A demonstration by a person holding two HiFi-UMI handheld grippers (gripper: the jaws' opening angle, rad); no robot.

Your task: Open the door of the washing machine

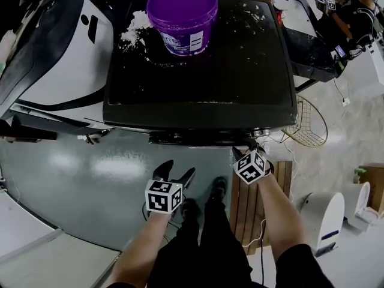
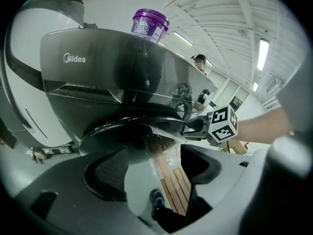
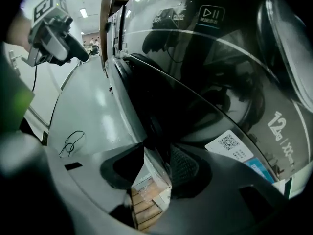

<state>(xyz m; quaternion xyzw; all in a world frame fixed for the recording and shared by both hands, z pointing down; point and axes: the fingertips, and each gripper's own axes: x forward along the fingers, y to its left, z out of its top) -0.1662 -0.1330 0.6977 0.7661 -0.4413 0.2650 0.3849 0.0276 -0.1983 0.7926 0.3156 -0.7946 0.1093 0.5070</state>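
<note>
The washing machine (image 1: 198,71) is big and dark, and in the head view it sits right in front of the person. Its round door (image 2: 128,131) is on the front, low down, and faces the person's legs (image 1: 201,239). The right gripper (image 1: 247,150) is at the right side of the door, just under the machine's top edge. In the right gripper view its claw (image 3: 154,173) is nearly closed, and the dark rim of the door runs down between the two jaws, so it is pinching the door's edge. I cannot tell if the door has come away from the machine yet. The left gripper (image 1: 175,176) hangs over the grey floor in front of the machine and touches nothing. Its claw (image 2: 154,168) is wide apart, with only floor and a shoe showing in the gap. On top of the machine stands a purple bucket (image 1: 183,17), with white powder (image 1: 137,27) spilled beside it. A white machine (image 1: 60,53) stands close on the left. On the right a wooden pallet (image 1: 255,203) lies on the floor by the person's right arm, and a wire basket (image 1: 311,123) sits near the machine's right corner. A thin black cable (image 3: 72,142) lies looped on the floor.
</note>
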